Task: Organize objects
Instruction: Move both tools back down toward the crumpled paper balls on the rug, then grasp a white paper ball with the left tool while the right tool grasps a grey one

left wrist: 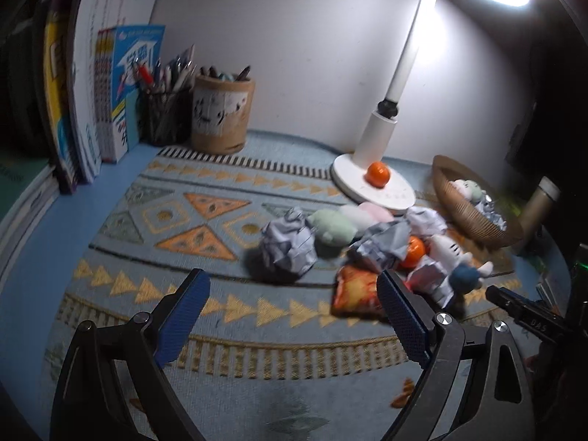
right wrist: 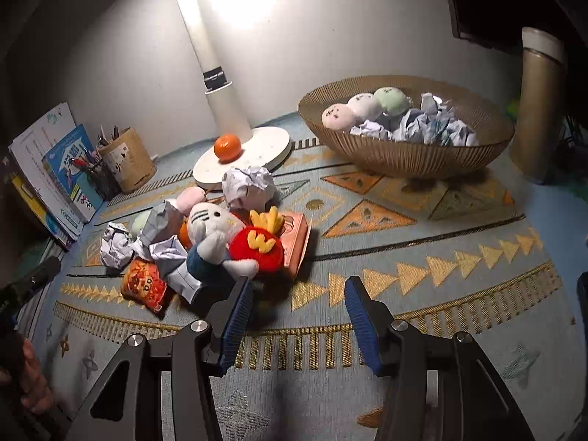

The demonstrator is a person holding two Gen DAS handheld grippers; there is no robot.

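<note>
A heap of clutter lies on the patterned mat: crumpled paper balls (left wrist: 288, 248) (right wrist: 248, 187), a white cat plush (right wrist: 215, 228) (left wrist: 446, 251), a red fries plush (right wrist: 259, 244), an orange snack packet (left wrist: 358, 296) (right wrist: 143, 286), an orange (left wrist: 415, 251) and soft round toys (left wrist: 330, 229). A wicker basket (right wrist: 404, 154) (left wrist: 474, 220) holds round toys and paper balls. My left gripper (left wrist: 294, 297) is open and empty, just short of the heap. My right gripper (right wrist: 299, 301) is open and empty, just right of the red plush.
A white desk lamp (left wrist: 373, 180) (right wrist: 242, 161) stands behind the heap with another orange (left wrist: 377, 174) (right wrist: 228, 147) on its base. Books (left wrist: 110, 95) and two pen holders (left wrist: 222, 114) line the back left. A gold flask (right wrist: 538, 110) stands right of the basket.
</note>
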